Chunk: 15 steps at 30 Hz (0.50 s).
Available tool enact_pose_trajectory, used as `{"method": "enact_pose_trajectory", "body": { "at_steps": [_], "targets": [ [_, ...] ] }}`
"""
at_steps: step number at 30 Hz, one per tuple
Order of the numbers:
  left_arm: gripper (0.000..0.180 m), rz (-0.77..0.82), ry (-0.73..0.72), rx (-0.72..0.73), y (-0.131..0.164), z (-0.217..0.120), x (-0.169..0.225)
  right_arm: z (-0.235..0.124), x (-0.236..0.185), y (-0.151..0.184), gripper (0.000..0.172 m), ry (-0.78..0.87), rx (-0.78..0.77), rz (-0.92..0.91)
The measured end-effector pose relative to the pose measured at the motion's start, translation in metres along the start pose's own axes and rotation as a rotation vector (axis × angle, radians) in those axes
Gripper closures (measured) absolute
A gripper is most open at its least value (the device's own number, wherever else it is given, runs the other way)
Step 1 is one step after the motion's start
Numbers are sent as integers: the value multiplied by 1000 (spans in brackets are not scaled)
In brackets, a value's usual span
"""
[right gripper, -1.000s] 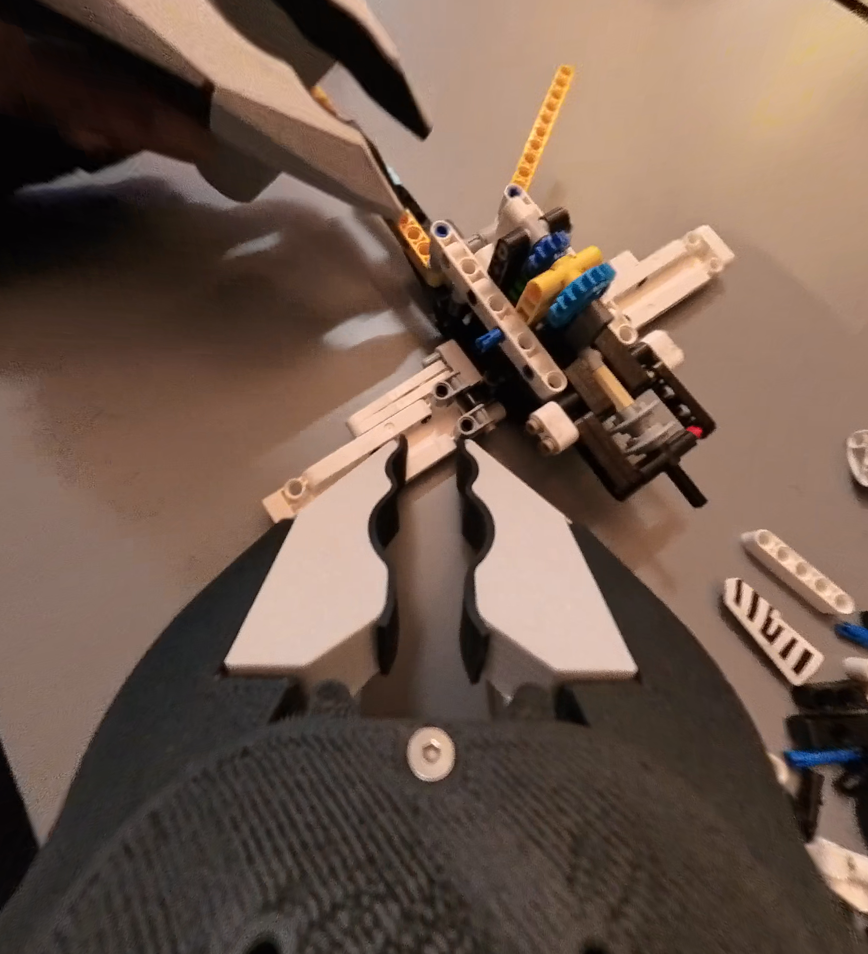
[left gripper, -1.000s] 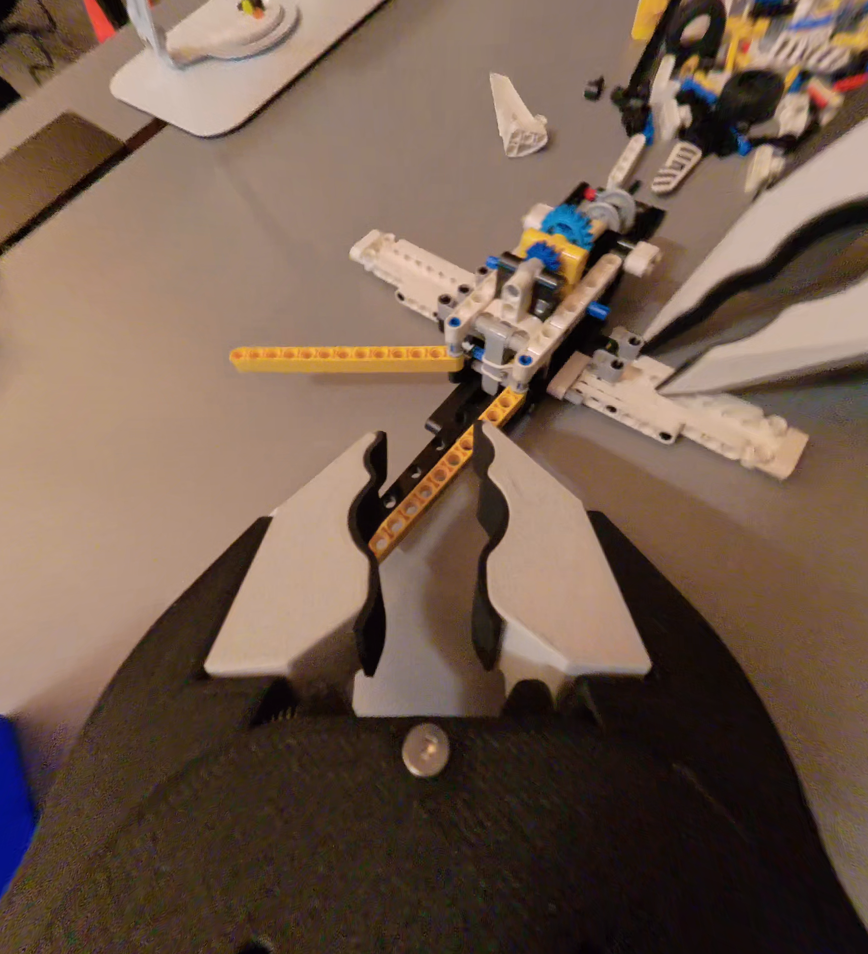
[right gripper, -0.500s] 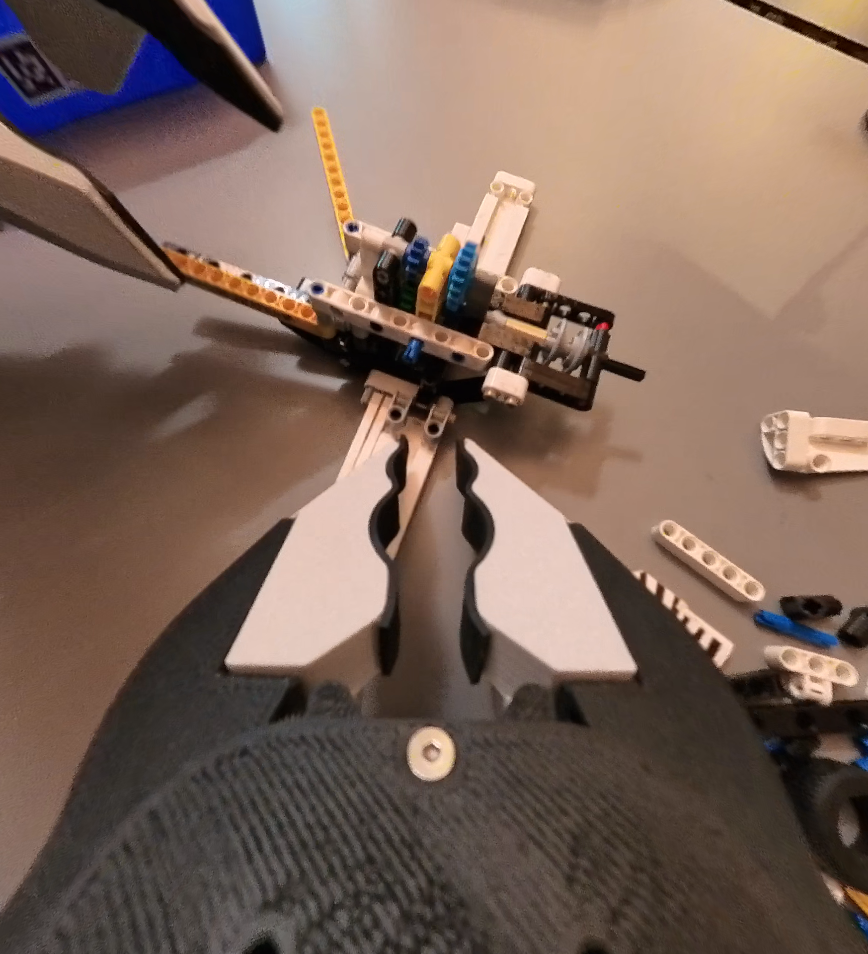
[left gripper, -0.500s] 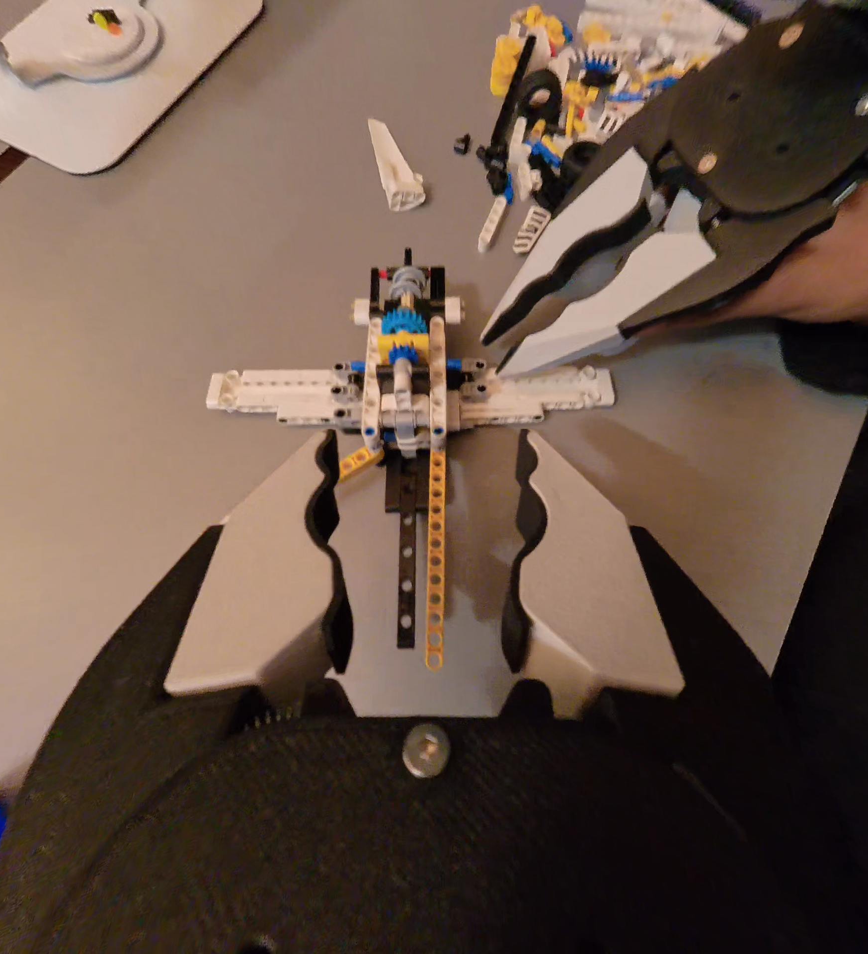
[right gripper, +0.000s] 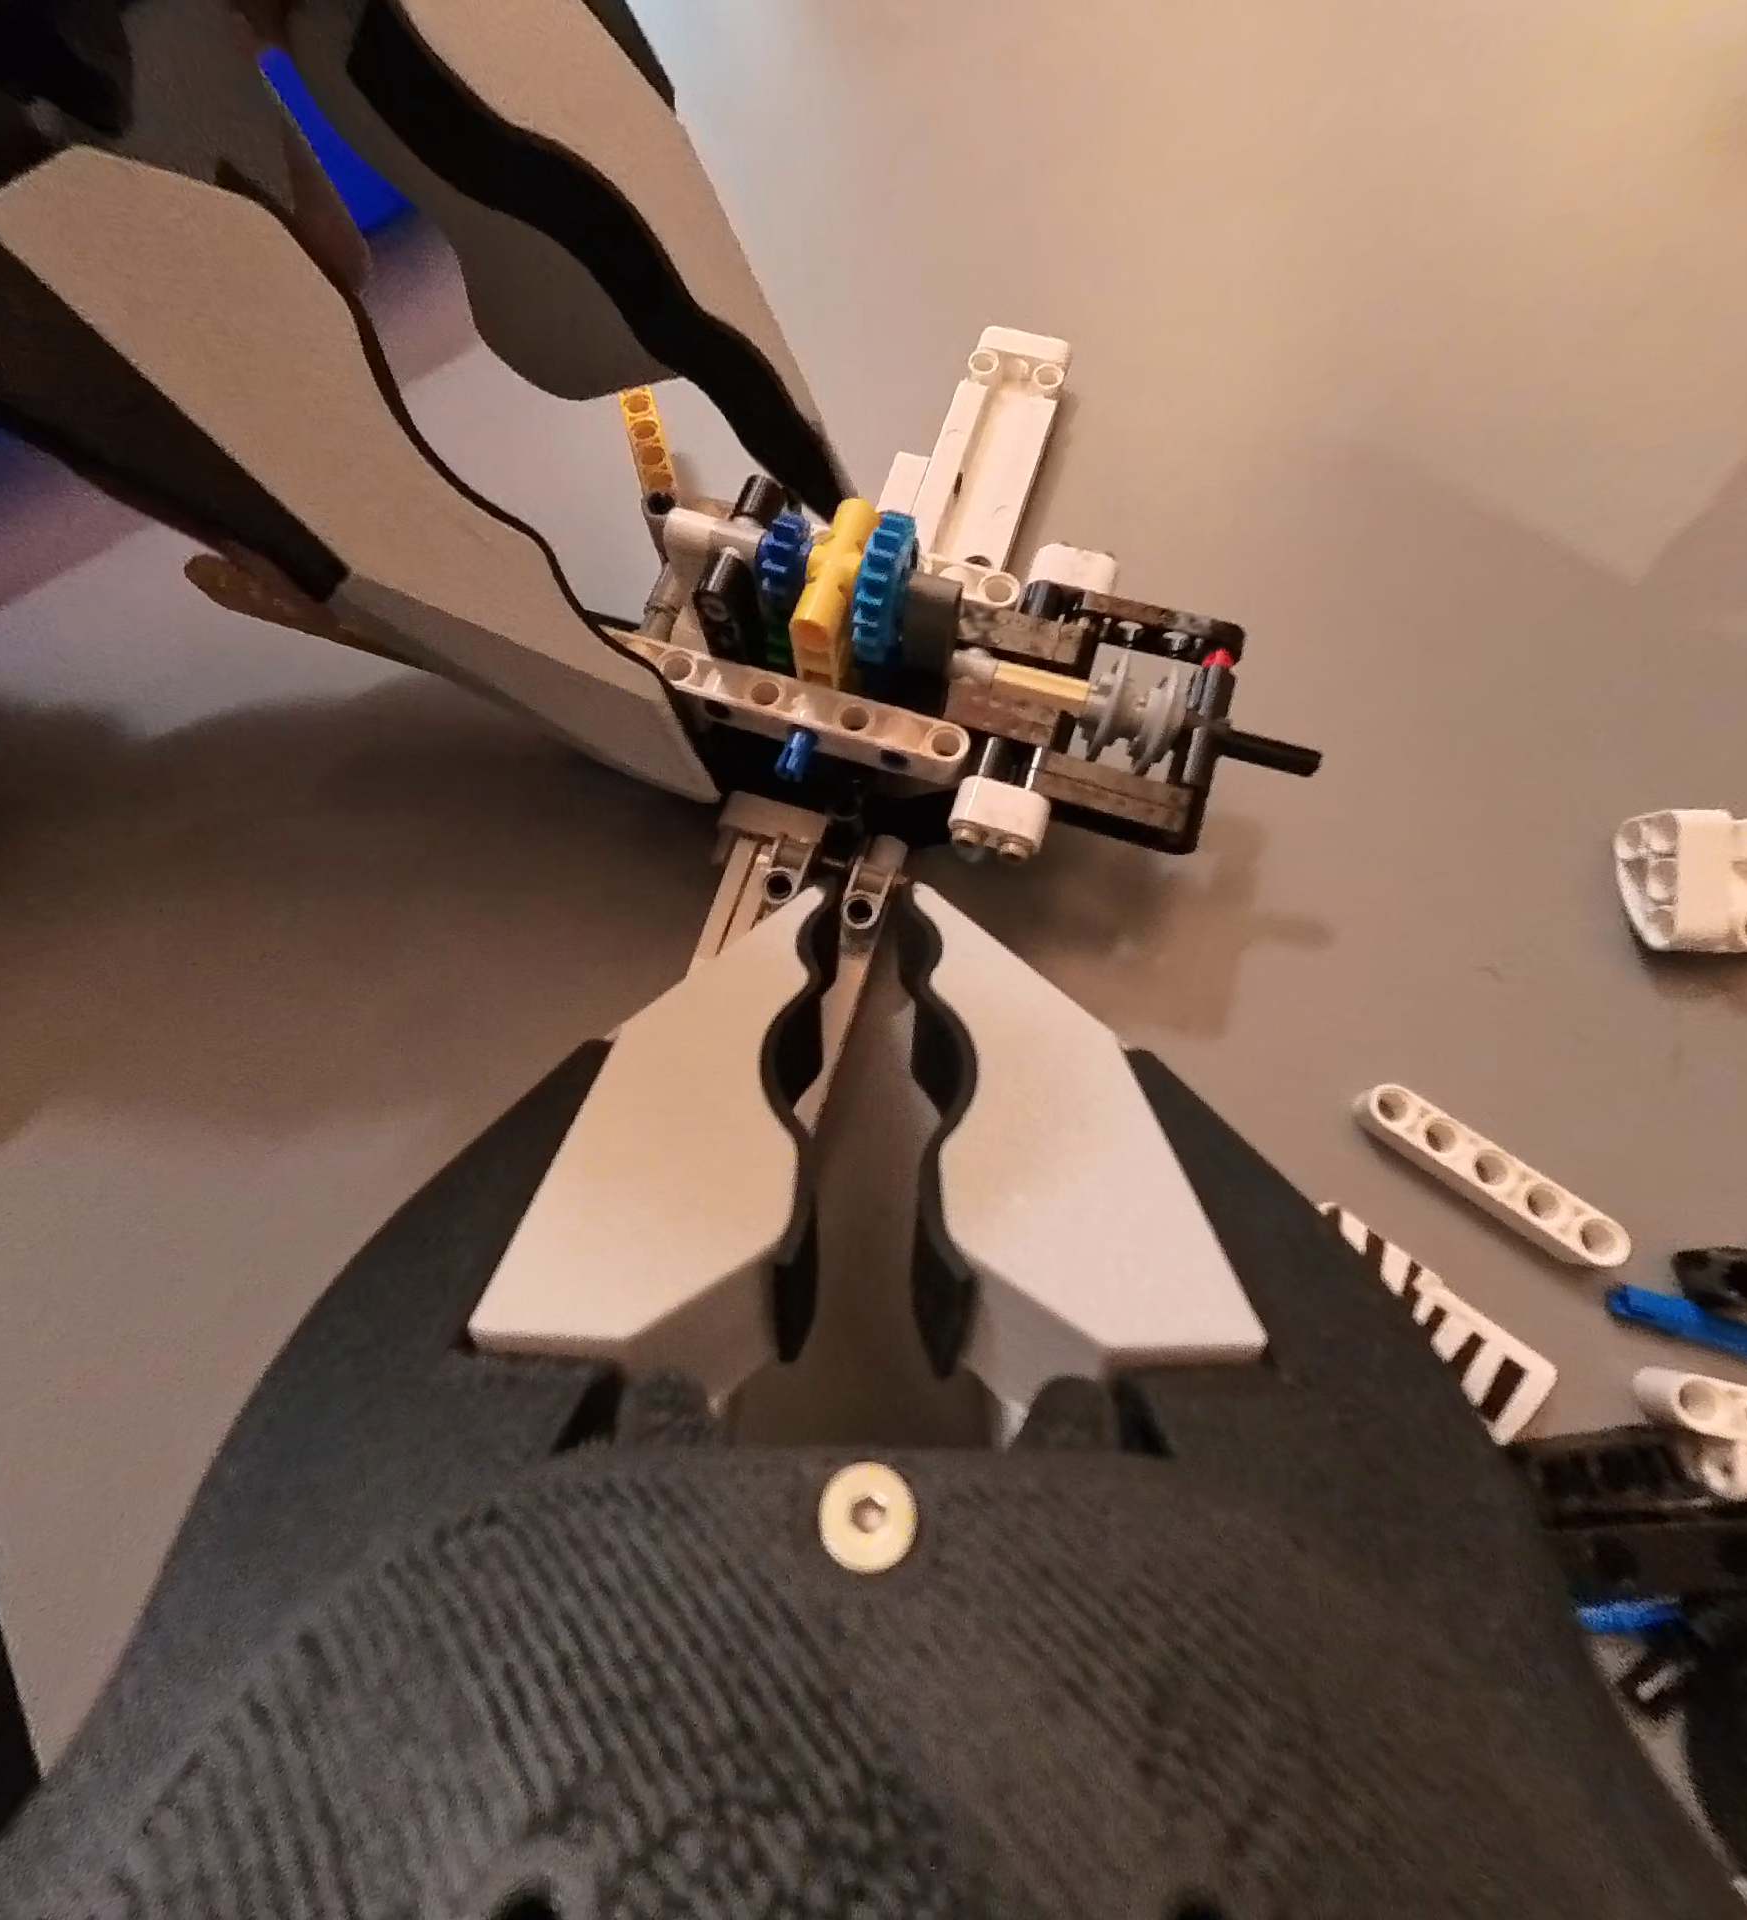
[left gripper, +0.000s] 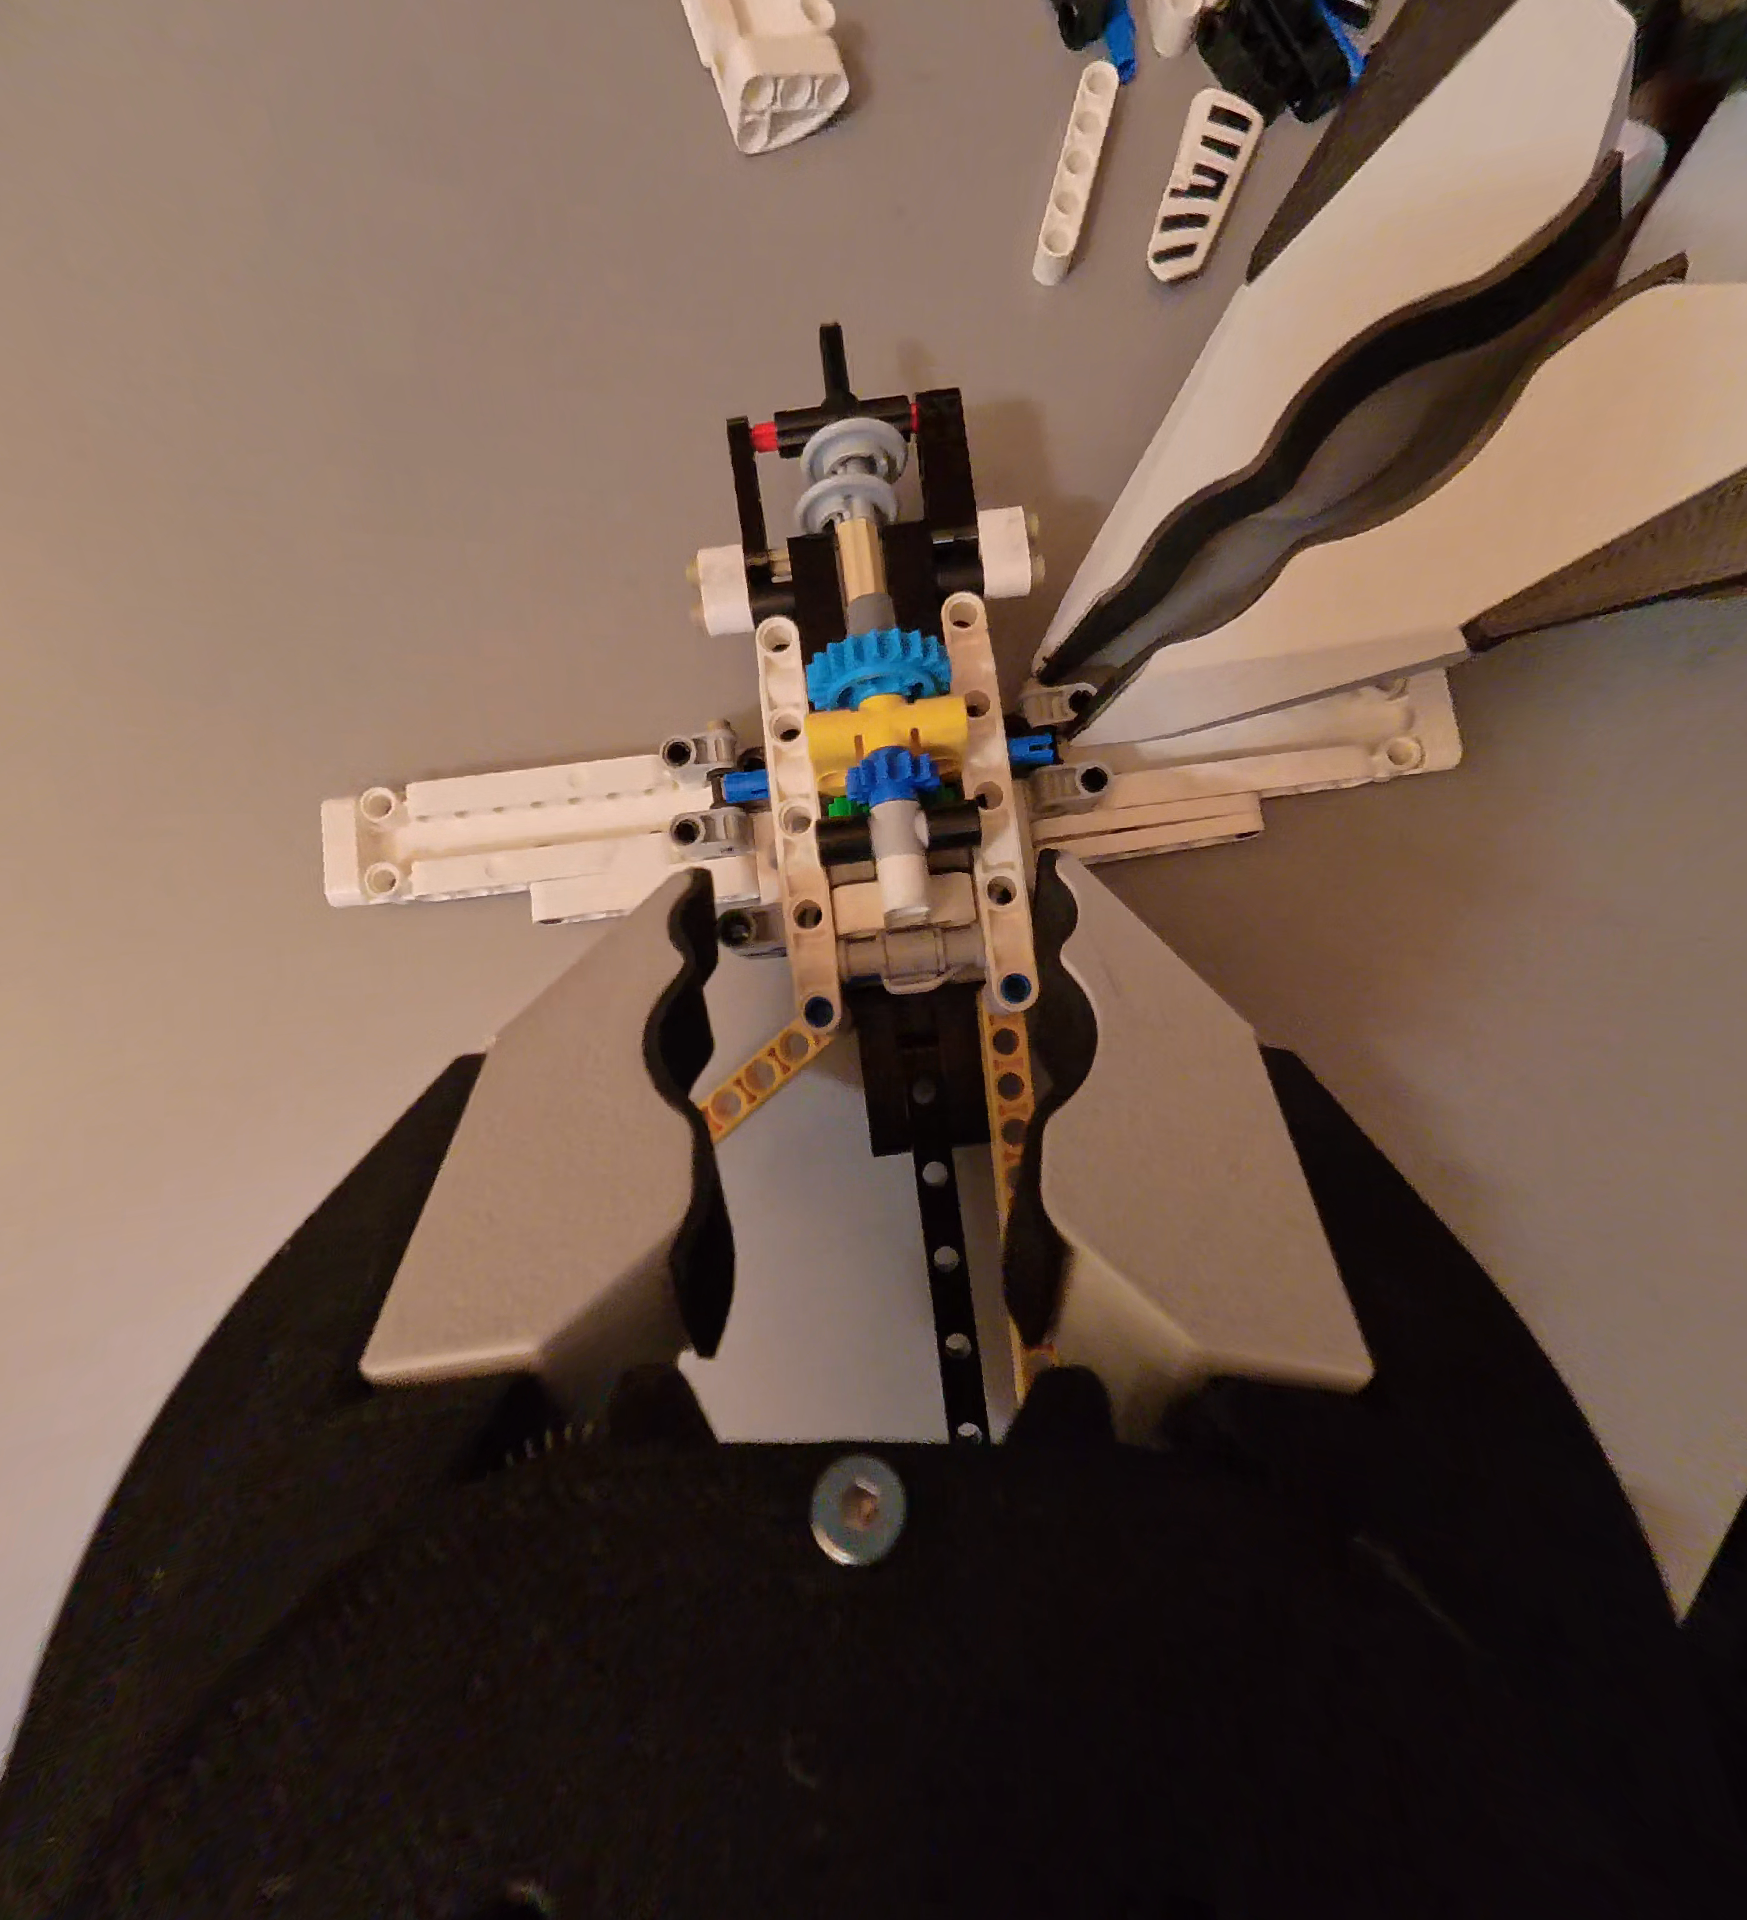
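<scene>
- The left gripper (left gripper: 874,904), grey-fingered with wavy black pads, points down along the tail of a plastic building-brick model (left gripper: 884,748) lying on the grey tabletop (left gripper: 225,416); its jaws stand wide apart on either side of the model's white frame.
- The right-hand pad (left gripper: 1056,935) lies against the frame's side, while a narrow gap shows between the left-hand pad (left gripper: 687,935) and the frame, so the model is straddled rather than clamped.
- A thin black holed beam (left gripper: 947,1278) and a yellow holed beam (left gripper: 1009,1091) run back from the model between the left gripper's fingers.
- The right gripper (right gripper: 874,894) comes in from the model's side, its jaws nearly together and pinching a small grey connector (right gripper: 861,899) at the root of the model's white wing panel (left gripper: 1264,758).
- The model carries a light blue gear (left gripper: 879,665), a yellow hub (left gripper: 884,732) and a smaller dark blue gear (left gripper: 890,774) between two white holed beams, with a black frame (left gripper: 848,488) and grey pulleys at its far end and a white wing panel on each side.
- Beyond the model lie loose parts: a white five-hole beam (left gripper: 1077,171), a black-striped white piece (left gripper: 1201,187) and a white wedge-shaped panel (left gripper: 775,62).
</scene>
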<state>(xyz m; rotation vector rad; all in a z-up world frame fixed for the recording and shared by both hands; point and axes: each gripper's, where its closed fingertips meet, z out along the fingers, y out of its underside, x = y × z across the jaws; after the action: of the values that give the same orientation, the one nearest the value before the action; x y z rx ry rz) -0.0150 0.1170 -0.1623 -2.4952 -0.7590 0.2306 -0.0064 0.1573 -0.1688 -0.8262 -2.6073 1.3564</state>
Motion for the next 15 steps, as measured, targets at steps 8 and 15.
{"method": "enact_pose_trajectory", "body": {
  "at_steps": [8,15],
  "targets": [
    [119,-9,-4,29,-1,0,0,0,1,0,163,-17,-2,22],
    [120,-12,-56,23,-1,0,-1,2,1,5,164,35,-35,-8]
  ]
}}
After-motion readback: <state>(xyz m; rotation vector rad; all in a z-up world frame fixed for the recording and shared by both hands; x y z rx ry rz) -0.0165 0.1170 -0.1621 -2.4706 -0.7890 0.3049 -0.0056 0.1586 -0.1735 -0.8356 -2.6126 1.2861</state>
